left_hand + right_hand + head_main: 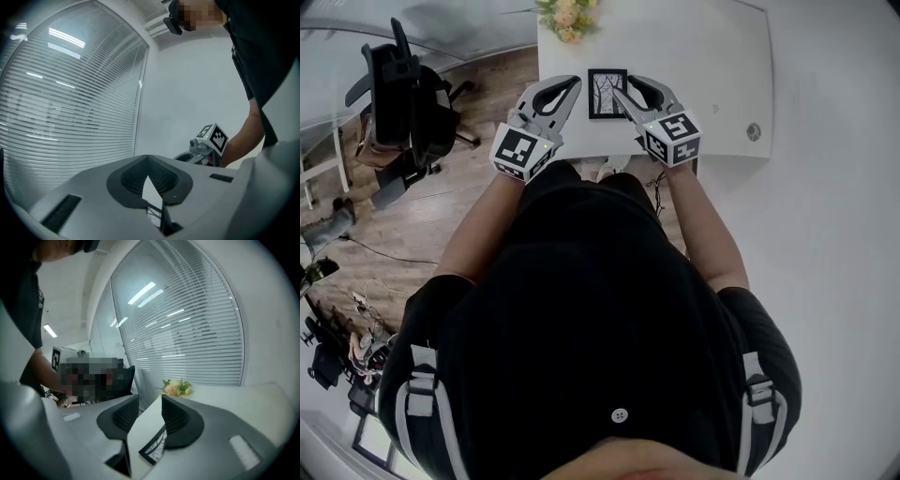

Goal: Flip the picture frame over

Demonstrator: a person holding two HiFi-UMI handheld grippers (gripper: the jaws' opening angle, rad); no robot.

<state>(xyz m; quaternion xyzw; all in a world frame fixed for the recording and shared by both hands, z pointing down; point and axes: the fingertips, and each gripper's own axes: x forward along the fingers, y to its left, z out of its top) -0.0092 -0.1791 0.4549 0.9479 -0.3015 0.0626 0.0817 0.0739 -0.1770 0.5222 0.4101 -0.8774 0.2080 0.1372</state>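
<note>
Picture frame (607, 94) lies flat, picture up, on the white table (712, 75) between both tongs. It is likely light, stiff and fragile, so pinch its thin right rim. Left gripper (575, 82) is closed and empty; right gripper (623, 87) has its jaws apart, holding nothing.

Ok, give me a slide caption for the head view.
Left tongs and right tongs flank a black rectangular picture frame lying picture-up on a white table.

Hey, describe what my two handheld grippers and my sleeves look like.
The left gripper and right gripper are light grey plastic shells with black ribbed pads. Each carries a white cube with black square markers. The top worn is black with short sleeves.
</note>
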